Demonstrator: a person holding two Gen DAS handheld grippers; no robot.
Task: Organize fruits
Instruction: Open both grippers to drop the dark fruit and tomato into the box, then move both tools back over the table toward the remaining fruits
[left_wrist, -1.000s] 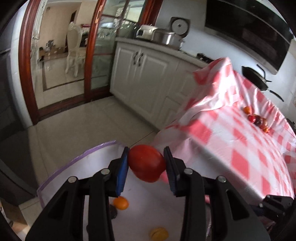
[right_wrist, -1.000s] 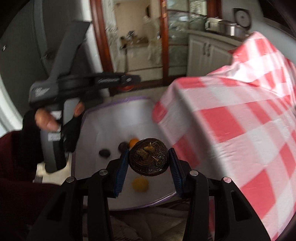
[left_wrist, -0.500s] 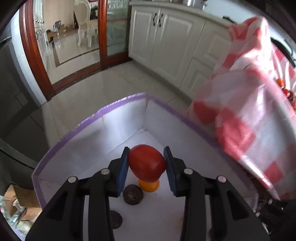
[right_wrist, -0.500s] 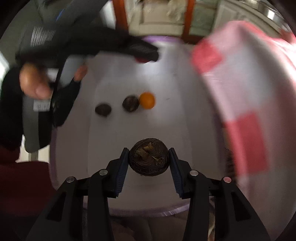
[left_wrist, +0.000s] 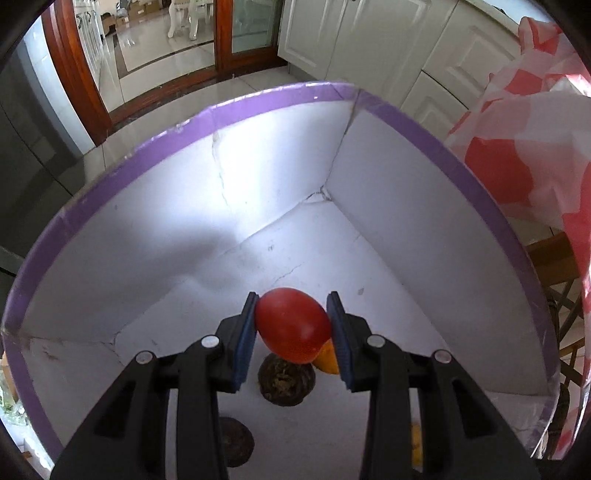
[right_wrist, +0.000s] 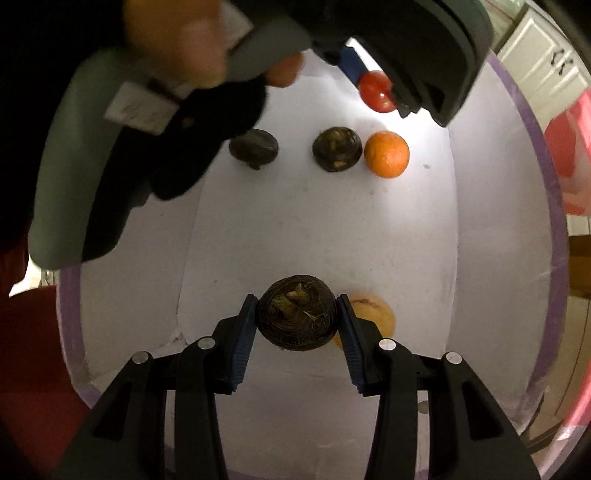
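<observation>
I am holding a tomato (left_wrist: 293, 325) in my left tongs (left_wrist: 291, 334) and a dark fruit (right_wrist: 297, 317) in my right tongs (right_wrist: 297, 328), both hanging over the box (left_wrist: 236, 110) floor, directly above the fruits already lying there.

The left gripper (left_wrist: 291, 332) has two black plastic fingers (left_wrist: 221, 354) with flat blue ribbed pads at the tips and round silver screws on top. The right gripper (right_wrist: 297, 323) looks the same. At 11 o'clock in the right wrist view, the left hand (right_wrist: 177, 40) shows bare skin around a grey handle with a white label
</observation>
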